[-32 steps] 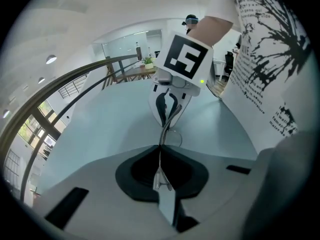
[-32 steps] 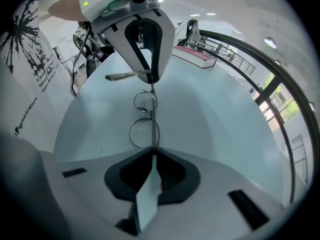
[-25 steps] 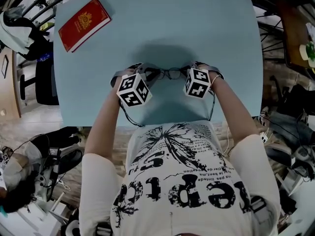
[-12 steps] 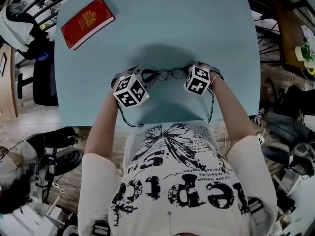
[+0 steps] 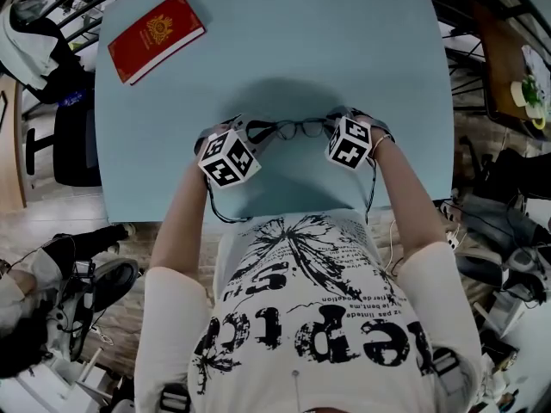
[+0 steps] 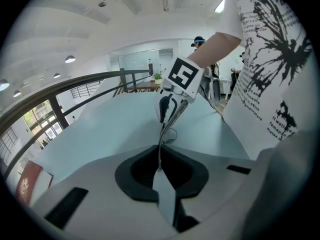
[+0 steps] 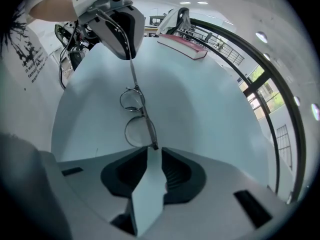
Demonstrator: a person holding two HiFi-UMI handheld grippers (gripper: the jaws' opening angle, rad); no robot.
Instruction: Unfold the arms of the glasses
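Right gripper (image 7: 150,156) jaws have just been opening. They now stand apart, and the near end of the glasses (image 7: 136,118) sits at the mouth of the gap with neither pad pressing on it. Against a second ago, the left gripper (image 6: 160,166) has drifted a little outward toward the head view's left, while the right one has kept its place.

Left jaws are together, pinched on one thin arm (image 6: 161,144) of the glasses. The wire runs straight out from between them toward the right gripper across from it.

The glasses lie in the middle of the light blue table (image 5: 344,41), stretched between my two grippers. Both round lenses are side by side and facing roughly upward. I cannot tell whether the frame rests on the tabletop or hangs just above it.

From the right gripper view, the arm the left gripper holds runs on from the far lens, roughly in line with the frame. A dark bar runs along the near lens to the end at my right jaws. I cannot tell whether that is the second arm.

A red book (image 5: 155,37) lies flat at the far left corner of the table, well apart from the glasses.
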